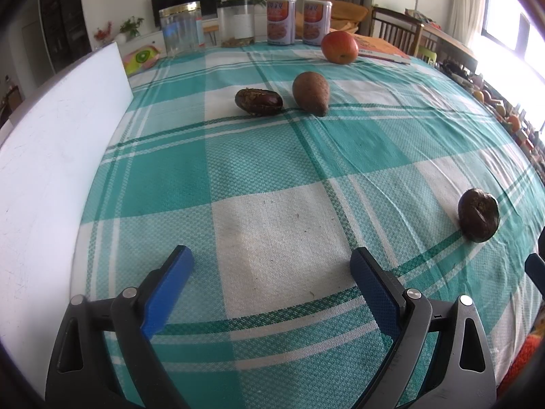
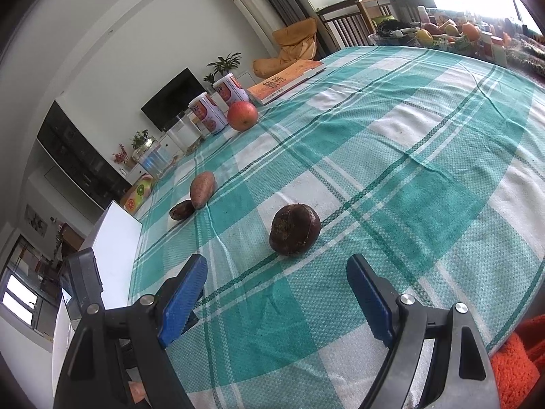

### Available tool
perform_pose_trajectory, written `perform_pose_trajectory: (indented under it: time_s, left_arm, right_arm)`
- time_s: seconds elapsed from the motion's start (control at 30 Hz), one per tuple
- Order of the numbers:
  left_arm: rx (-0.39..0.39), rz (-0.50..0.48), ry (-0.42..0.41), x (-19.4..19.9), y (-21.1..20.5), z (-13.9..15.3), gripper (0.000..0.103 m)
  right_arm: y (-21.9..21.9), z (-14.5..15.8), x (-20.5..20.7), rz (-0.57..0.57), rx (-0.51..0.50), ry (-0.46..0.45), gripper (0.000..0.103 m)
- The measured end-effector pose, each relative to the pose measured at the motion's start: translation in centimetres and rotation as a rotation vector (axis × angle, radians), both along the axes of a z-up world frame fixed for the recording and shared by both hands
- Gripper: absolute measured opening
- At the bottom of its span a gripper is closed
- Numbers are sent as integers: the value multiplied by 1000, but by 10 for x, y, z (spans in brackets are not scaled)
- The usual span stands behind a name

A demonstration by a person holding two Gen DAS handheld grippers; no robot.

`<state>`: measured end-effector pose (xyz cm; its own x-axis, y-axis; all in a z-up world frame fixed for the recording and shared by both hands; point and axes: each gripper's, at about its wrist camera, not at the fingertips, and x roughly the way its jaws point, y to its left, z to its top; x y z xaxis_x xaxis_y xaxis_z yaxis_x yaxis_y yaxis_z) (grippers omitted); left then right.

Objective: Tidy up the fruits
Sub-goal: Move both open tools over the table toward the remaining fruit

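On a teal-and-white checked tablecloth (image 1: 272,177) lie several fruits. A red apple (image 1: 339,47) (image 2: 242,115) sits at the far side. Nearer are a brown pointed fruit (image 1: 311,92) (image 2: 202,189) and a dark oval fruit (image 1: 259,101) (image 2: 182,210) side by side. A dark round fruit (image 1: 478,218) (image 2: 294,234) lies alone, just ahead of my right gripper (image 2: 277,266), which is open and holds nothing. My left gripper (image 1: 272,259) is open wide over bare cloth, with the round fruit off to its right.
A white board (image 1: 51,156) (image 2: 115,248) stands along the table's left edge. Two printed cans (image 1: 281,22) (image 2: 218,105), clear jars (image 1: 182,29) and an orange book (image 1: 381,47) (image 2: 286,80) line the far side. A fruit-filled basket (image 2: 442,35) sits at the far right.
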<state>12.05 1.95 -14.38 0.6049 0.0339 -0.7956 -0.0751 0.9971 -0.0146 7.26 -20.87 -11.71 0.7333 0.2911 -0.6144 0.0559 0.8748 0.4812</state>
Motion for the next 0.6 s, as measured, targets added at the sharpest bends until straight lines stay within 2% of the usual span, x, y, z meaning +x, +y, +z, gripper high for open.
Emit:
perform_pose_trajectory:
  time_s: [0.37,0.47,0.6]
  left_arm:
    - [0,0,0,0,0,0,95]
    - [-1,0,0,0,0,0,95]
    - [0,0,1,0,0,0,95]
  right_arm:
    - [18,17,-11,22,-125,-70,84]
    - [27,23,-10,73,-152,-87,84]
    - [6,42,-2,119,-171,-133,86]
